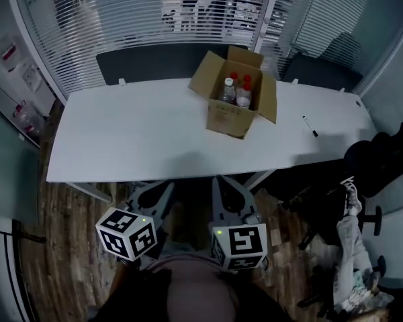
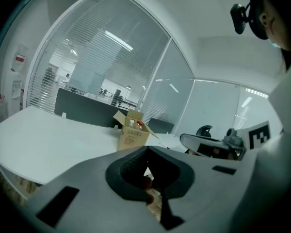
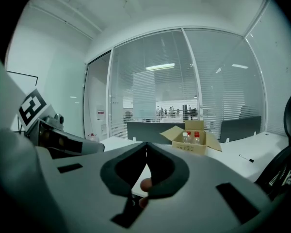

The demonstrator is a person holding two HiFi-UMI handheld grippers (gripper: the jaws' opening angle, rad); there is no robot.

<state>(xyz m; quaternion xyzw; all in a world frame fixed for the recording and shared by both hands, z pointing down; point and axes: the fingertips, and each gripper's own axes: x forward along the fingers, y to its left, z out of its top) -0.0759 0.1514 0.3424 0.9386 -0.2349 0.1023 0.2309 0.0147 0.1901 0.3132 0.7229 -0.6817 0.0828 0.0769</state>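
No readable text, print on cardboard box (image 1: 227,119) front too small

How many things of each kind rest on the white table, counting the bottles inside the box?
Open brown cardboard box: 1
Clear plastic bottles standing in it: 4 (one white cap, three red caps, as far as the head view shows)
Black marker pen: 1
Total: 6

A person stands with both grippers held low and close to the body, side by side and pointing forward. The left gripper (image 2: 146,150) has its jaws pressed together with nothing between them. The right gripper (image 3: 146,145) is likewise closed and empty.
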